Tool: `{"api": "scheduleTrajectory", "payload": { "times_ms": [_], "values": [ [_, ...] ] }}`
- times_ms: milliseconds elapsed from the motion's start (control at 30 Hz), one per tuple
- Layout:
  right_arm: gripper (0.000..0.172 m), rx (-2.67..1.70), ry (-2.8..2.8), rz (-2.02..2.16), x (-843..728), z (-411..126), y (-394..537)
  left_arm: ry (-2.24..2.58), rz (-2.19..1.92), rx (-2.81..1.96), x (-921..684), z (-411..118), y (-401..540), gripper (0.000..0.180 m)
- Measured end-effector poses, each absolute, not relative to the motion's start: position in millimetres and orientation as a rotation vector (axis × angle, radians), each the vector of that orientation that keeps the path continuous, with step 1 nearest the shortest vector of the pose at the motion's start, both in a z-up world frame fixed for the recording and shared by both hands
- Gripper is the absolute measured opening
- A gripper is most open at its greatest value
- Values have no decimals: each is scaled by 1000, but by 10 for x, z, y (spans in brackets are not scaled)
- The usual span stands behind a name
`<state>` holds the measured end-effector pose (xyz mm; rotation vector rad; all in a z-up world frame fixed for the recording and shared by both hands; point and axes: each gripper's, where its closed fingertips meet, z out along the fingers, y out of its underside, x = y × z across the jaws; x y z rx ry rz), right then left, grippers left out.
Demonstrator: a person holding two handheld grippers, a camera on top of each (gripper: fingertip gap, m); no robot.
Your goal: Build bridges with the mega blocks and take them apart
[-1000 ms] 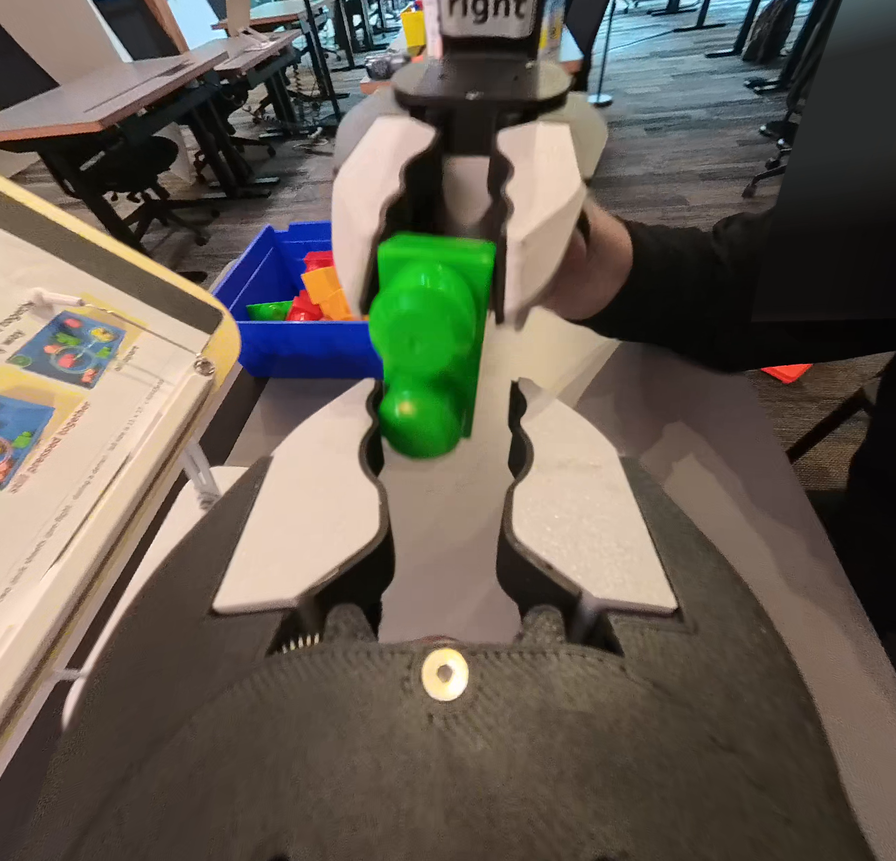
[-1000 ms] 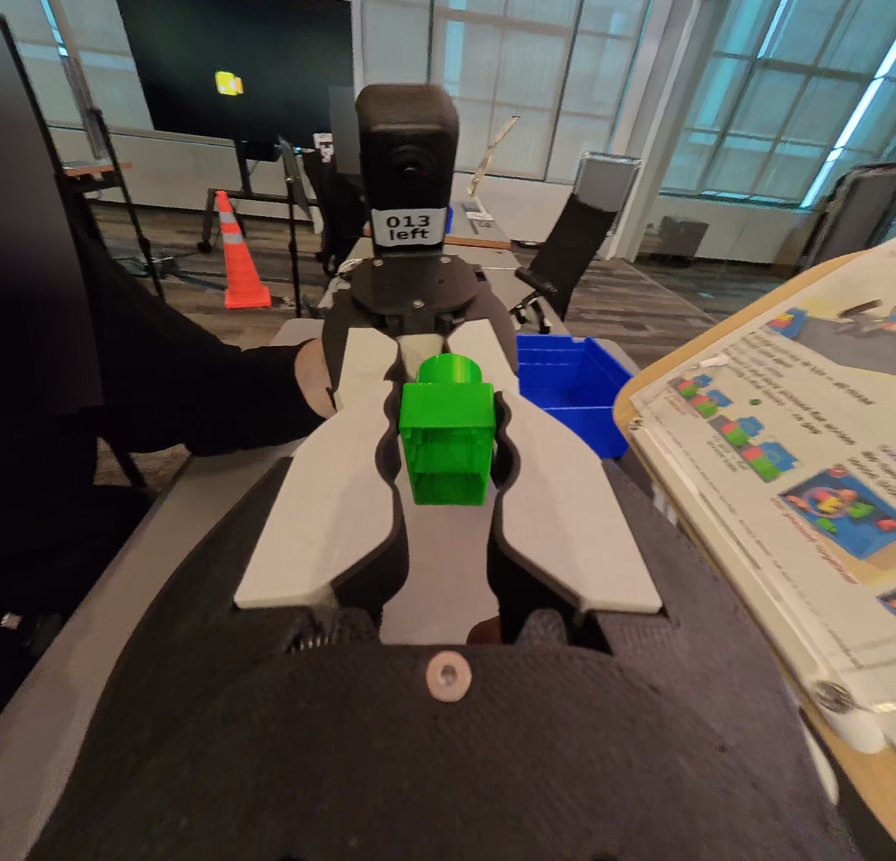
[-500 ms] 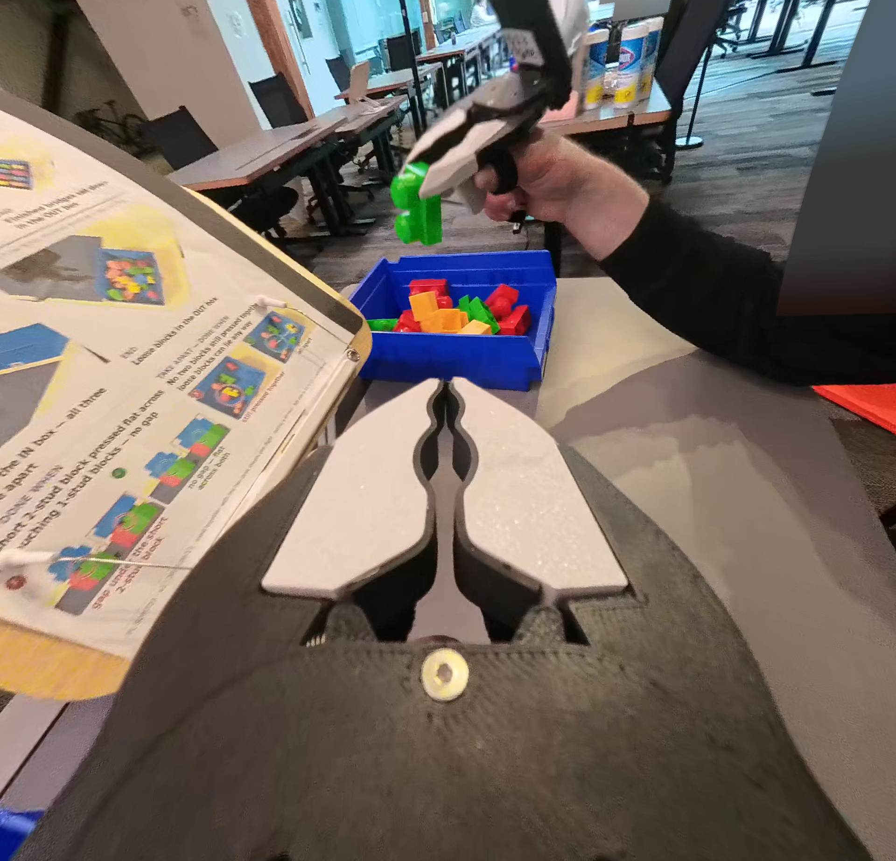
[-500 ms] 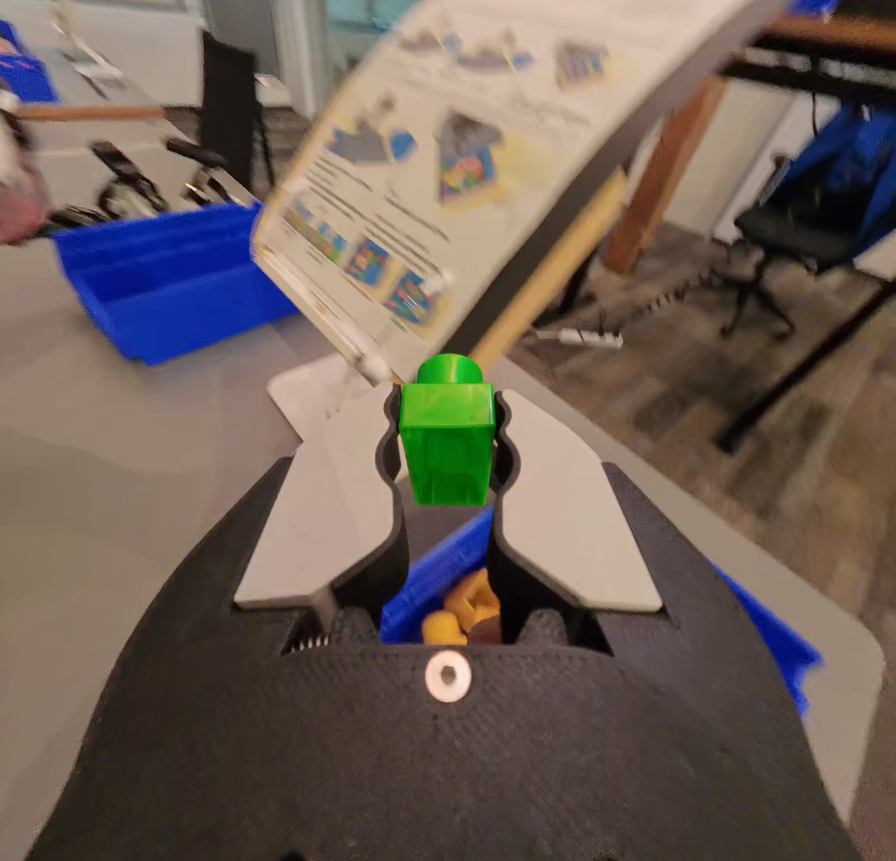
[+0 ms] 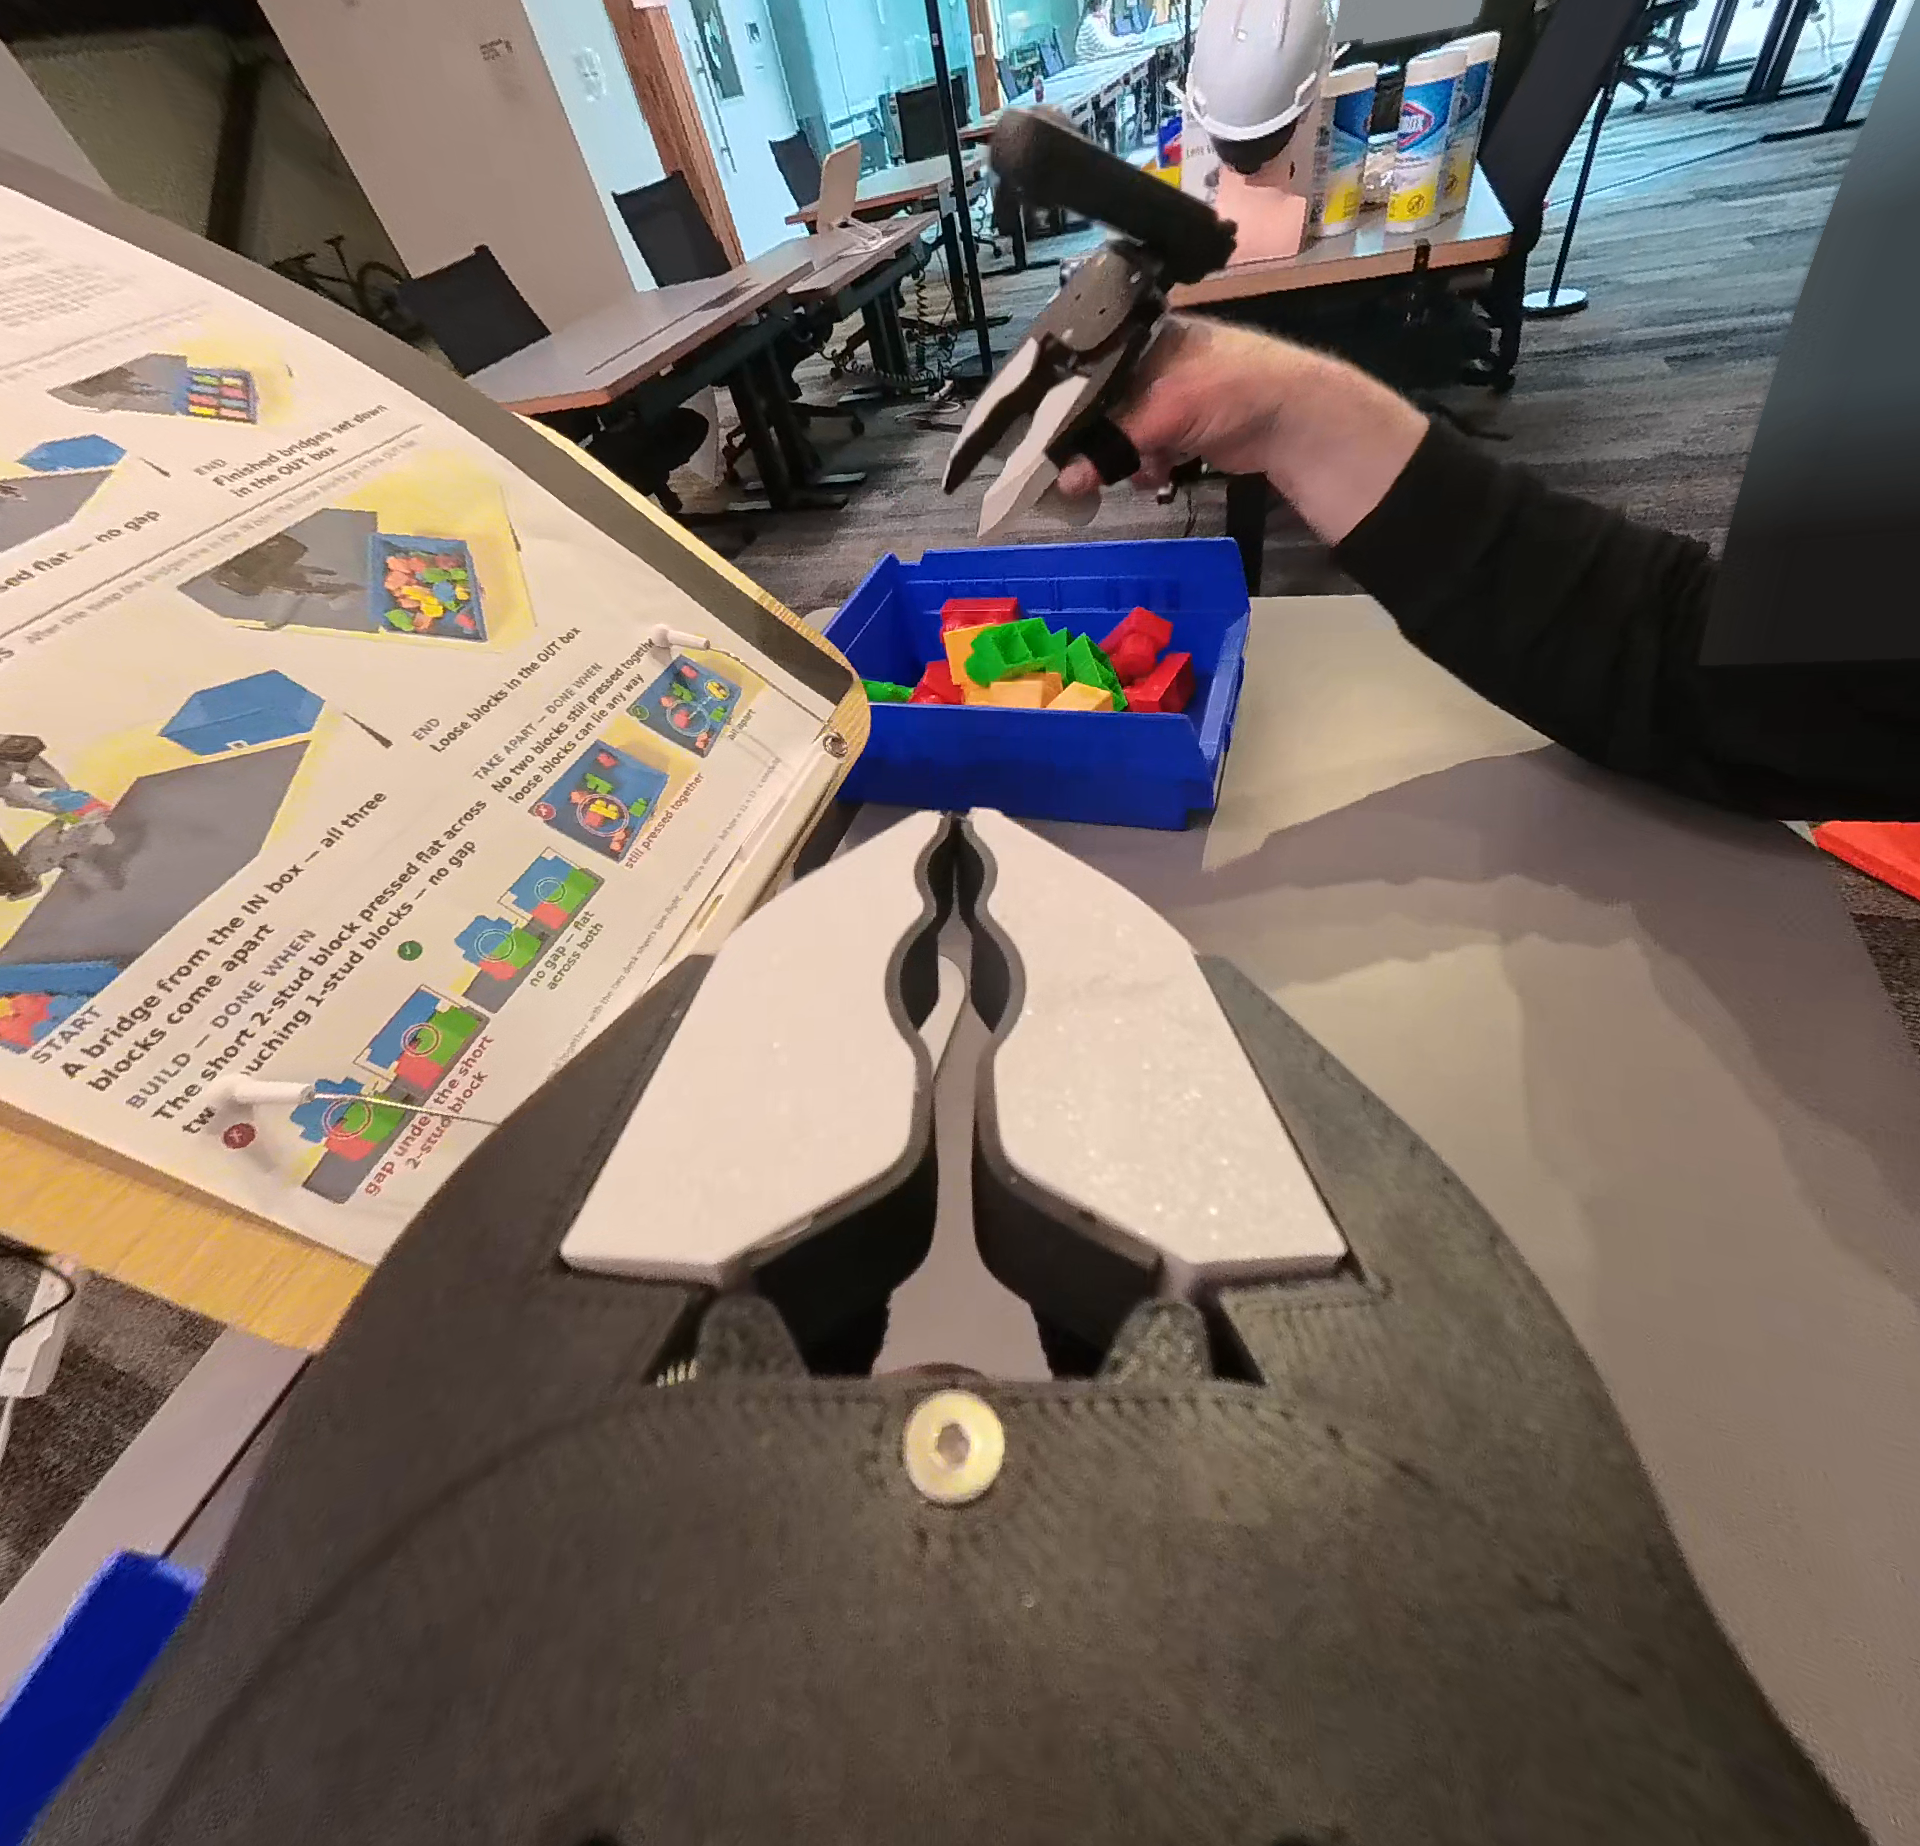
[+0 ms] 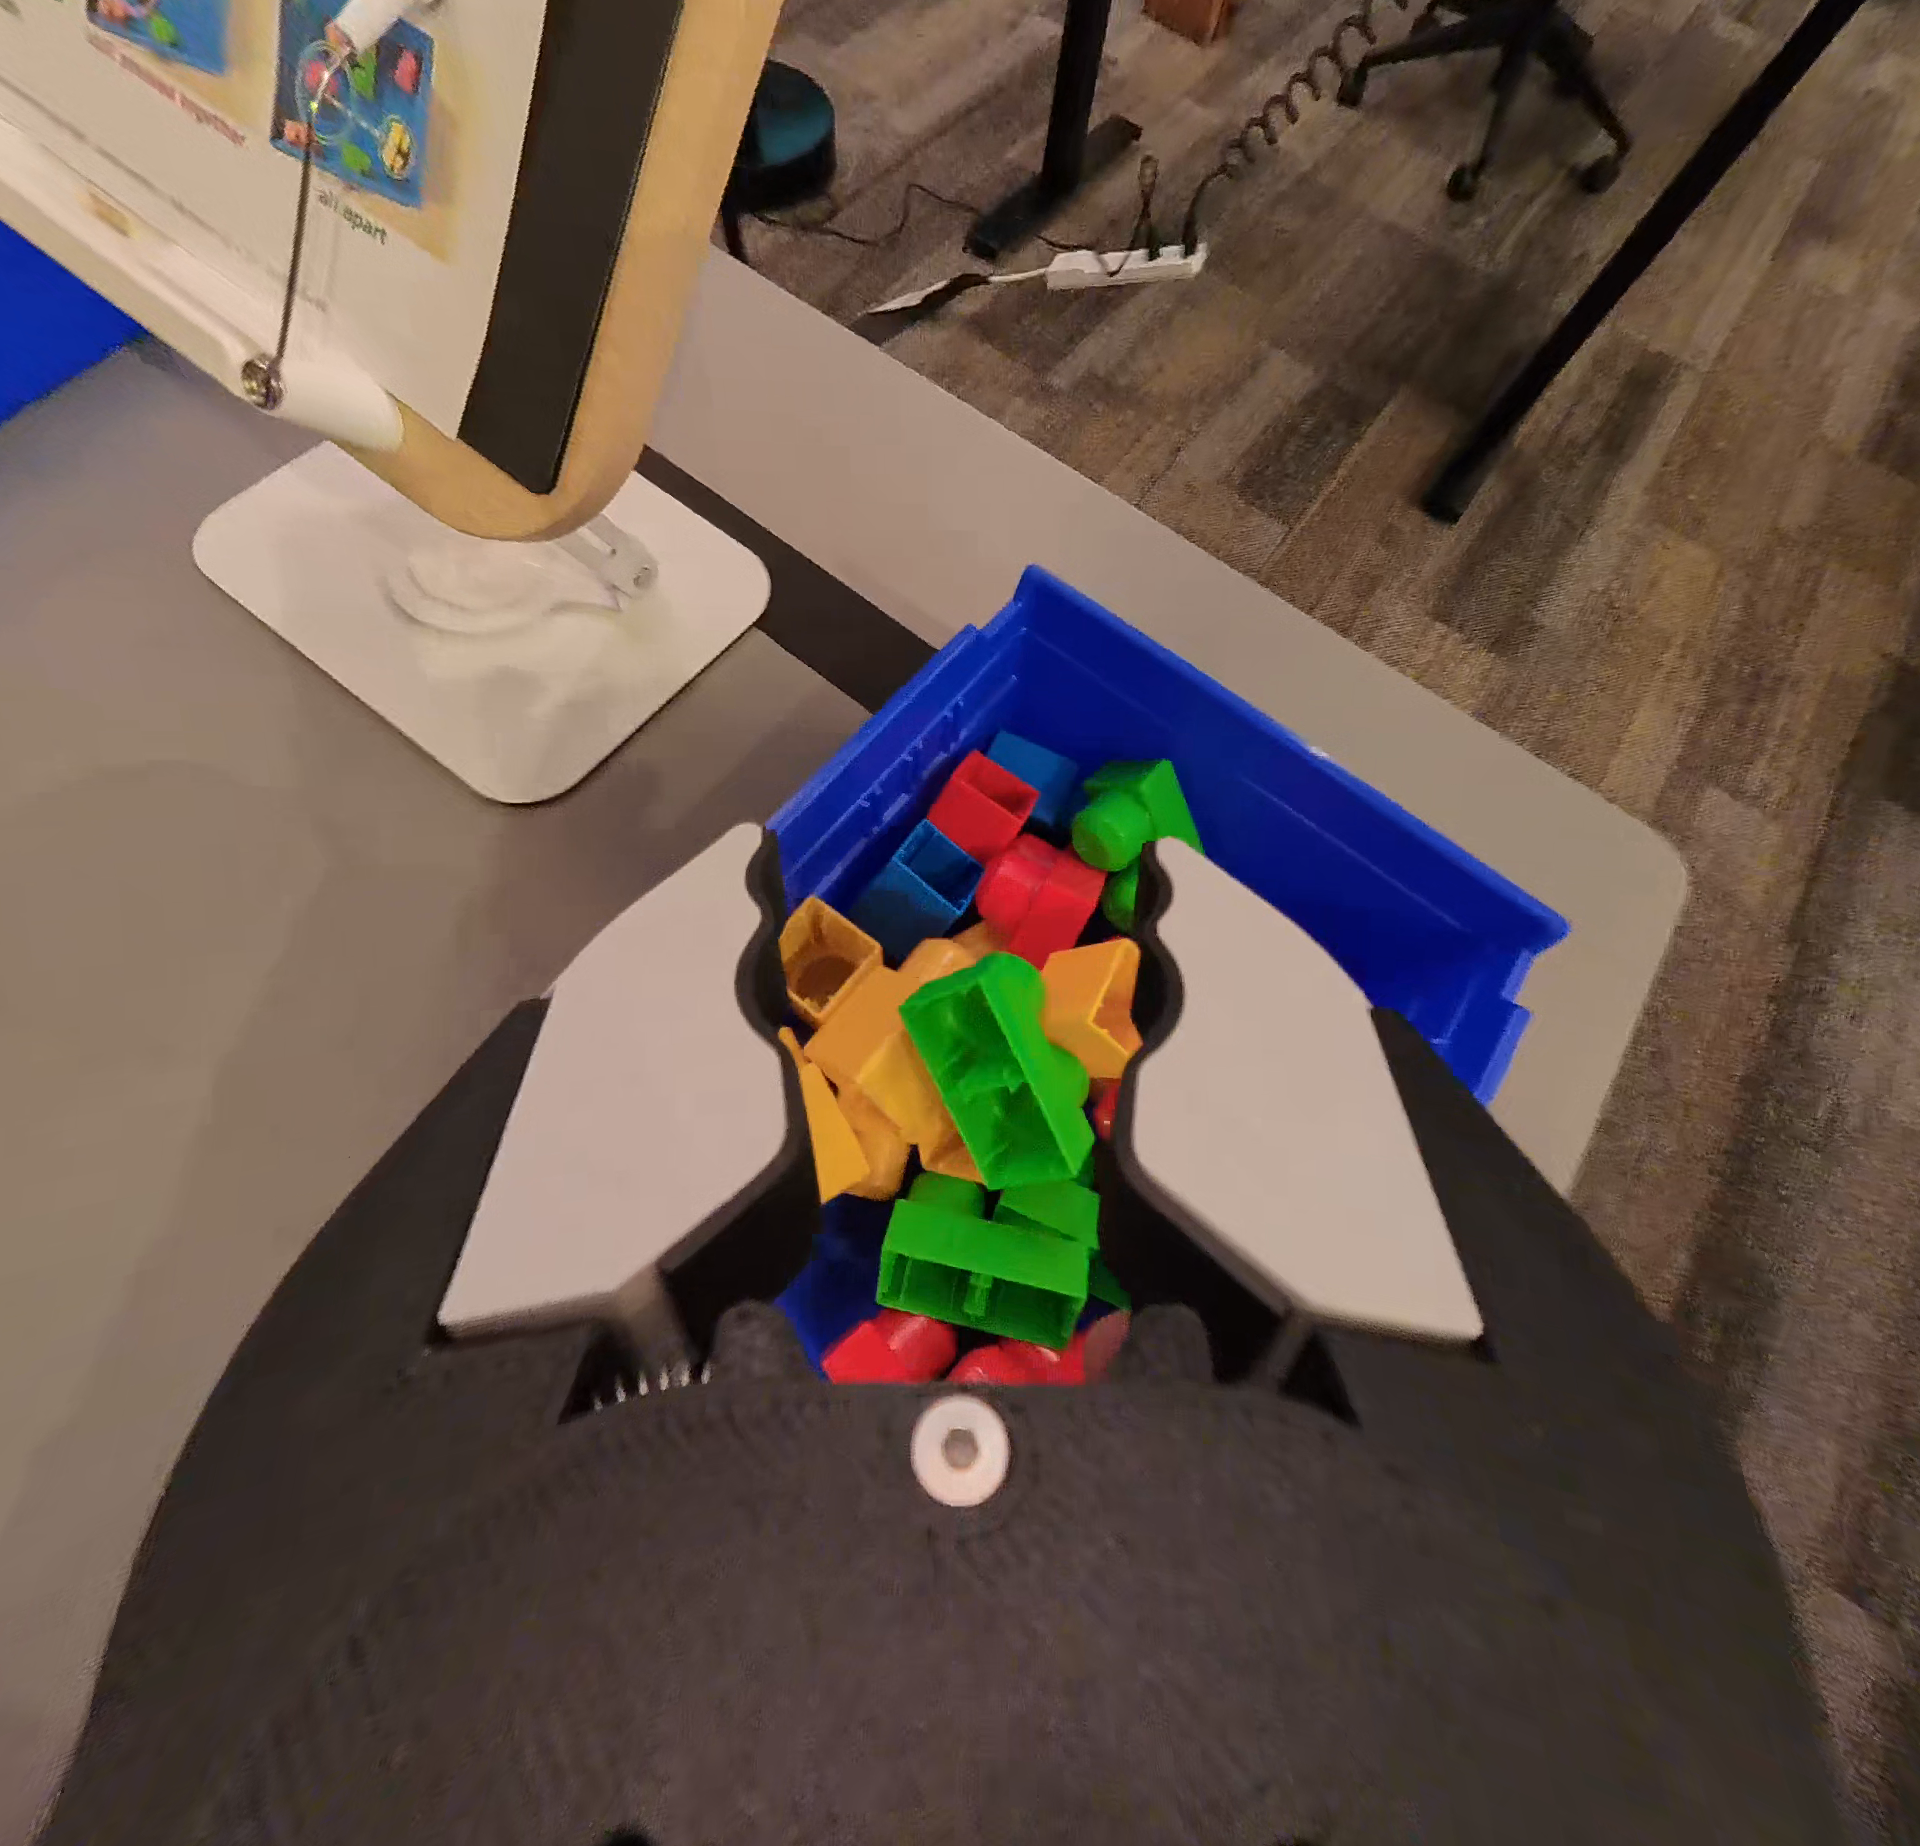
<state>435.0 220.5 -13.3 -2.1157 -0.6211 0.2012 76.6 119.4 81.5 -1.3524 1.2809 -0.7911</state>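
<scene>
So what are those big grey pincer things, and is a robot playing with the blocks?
No robot here: a person holds a pincer tool in each hand, and each tool carries its own camera looking along its two grey fingers. One picture is from the left gripper, whose fingers are closed on nothing. Farther off in it you see the person's hand holding the right gripper above a blue plastic bin of red, green and orange toy blocks. The other picture looks down from the right gripper, open and empty, over that bin. The bin sits on a grey table, beside a tilted instruction board with pictures.
</scene>
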Motion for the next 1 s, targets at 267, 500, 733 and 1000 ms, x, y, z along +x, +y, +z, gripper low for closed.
{"api": "scheduleTrajectory", "payload": {
  "times_ms": [267, 500, 733, 1000],
  "values": [
    [35, -1914, -610, 125, 4311, 397, 2064, 1258, -776, -1344, 701, 872, 1208, 0],
    [0, -1740, -636, 39, 4270, 798, 1877, 1220, -747, -1337, 620, 931, 1248, 0],
    [7, -1650, -636, 1, 4186, 1061, 1666, 1106, -730, -1347, 293, 1061, 1277, 0],
    [37, -1603, -536, -142, 4369, 1148, 1515, 849, -594, -1486, -549, 814, 1573, 16]
  ]
}}
